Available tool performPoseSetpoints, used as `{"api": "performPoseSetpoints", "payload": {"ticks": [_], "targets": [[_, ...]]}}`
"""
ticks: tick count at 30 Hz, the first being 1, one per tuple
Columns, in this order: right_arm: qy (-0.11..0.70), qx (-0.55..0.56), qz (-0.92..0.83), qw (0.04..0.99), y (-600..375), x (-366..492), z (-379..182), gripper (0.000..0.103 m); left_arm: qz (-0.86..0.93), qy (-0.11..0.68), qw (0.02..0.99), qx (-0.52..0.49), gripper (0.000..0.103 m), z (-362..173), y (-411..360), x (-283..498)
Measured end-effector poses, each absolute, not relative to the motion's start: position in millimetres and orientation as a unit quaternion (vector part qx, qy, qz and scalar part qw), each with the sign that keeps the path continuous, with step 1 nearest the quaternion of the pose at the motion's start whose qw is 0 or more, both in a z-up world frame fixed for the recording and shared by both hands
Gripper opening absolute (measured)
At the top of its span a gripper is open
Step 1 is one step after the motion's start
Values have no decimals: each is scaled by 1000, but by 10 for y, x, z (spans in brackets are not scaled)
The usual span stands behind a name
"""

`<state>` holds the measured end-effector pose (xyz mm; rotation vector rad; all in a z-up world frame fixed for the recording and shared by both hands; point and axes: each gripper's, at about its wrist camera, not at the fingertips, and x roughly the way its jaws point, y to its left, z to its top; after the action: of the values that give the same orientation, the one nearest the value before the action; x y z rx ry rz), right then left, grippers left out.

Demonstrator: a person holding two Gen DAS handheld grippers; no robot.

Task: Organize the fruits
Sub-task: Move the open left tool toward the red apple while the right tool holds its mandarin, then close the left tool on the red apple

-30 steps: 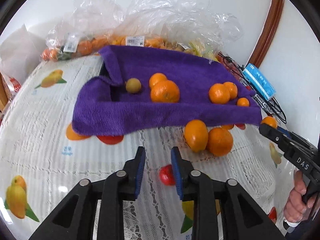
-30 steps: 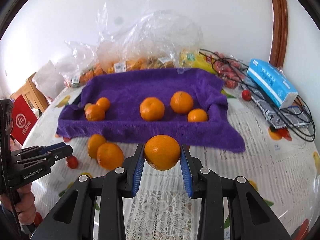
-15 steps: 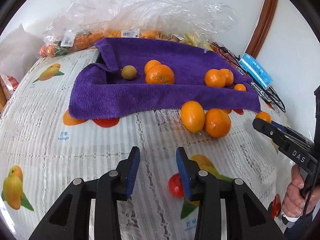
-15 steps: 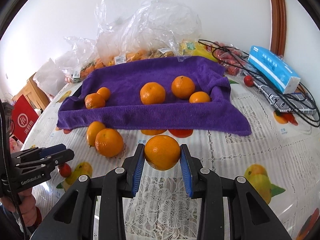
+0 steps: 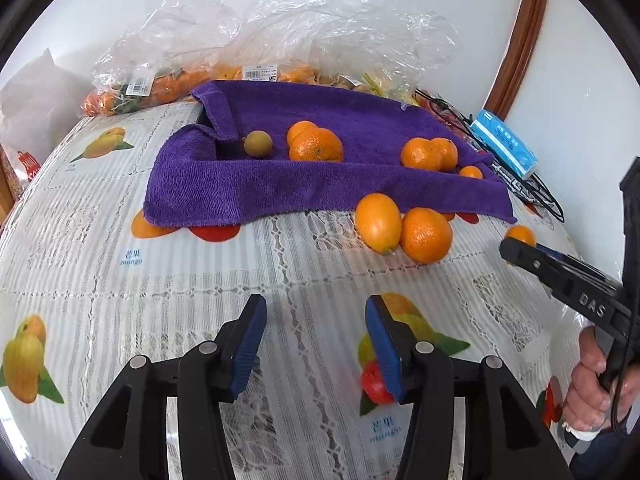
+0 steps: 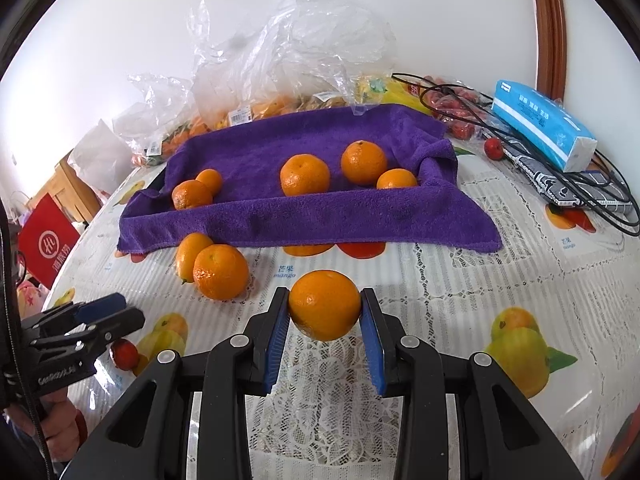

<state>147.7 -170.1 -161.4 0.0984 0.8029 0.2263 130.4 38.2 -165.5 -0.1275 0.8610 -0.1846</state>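
Note:
My right gripper [image 6: 324, 310] is shut on an orange [image 6: 324, 304], held above the fruit-print tablecloth in front of the purple towel [image 6: 320, 220]. Several oranges lie in the towel's hollow, among them one [image 6: 305, 174] near the middle. Two more oranges [image 5: 378, 222] [image 5: 426, 234] sit on the cloth by the towel's front edge. My left gripper [image 5: 316, 312] hovers low over the cloth, its jaws opening with nothing between them. A small red fruit [image 5: 374, 380] lies just behind its right finger. The right gripper [image 5: 516, 246] shows at the right edge of the left wrist view.
Clear plastic bags [image 5: 280, 32] of fruit are heaped along the wall behind the towel. A blue tissue pack [image 6: 544, 124] and black cables [image 6: 580, 196] lie at the right. A red bag [image 6: 46, 240] stands off the table's left edge.
The left gripper's jaws have spread apart, from nearly together to wide. The right gripper keeps its hold on the orange and has drawn back a little from the towel.

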Motion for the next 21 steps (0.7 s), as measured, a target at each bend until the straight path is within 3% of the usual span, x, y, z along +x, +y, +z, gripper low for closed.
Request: {"api": "performPoseSetpoints", "payload": {"ticks": [21], "targets": [[386, 45, 104, 916, -1719, 1373, -1588, 35, -122, 423, 896, -47, 49, -1497, 214, 1148]]}}
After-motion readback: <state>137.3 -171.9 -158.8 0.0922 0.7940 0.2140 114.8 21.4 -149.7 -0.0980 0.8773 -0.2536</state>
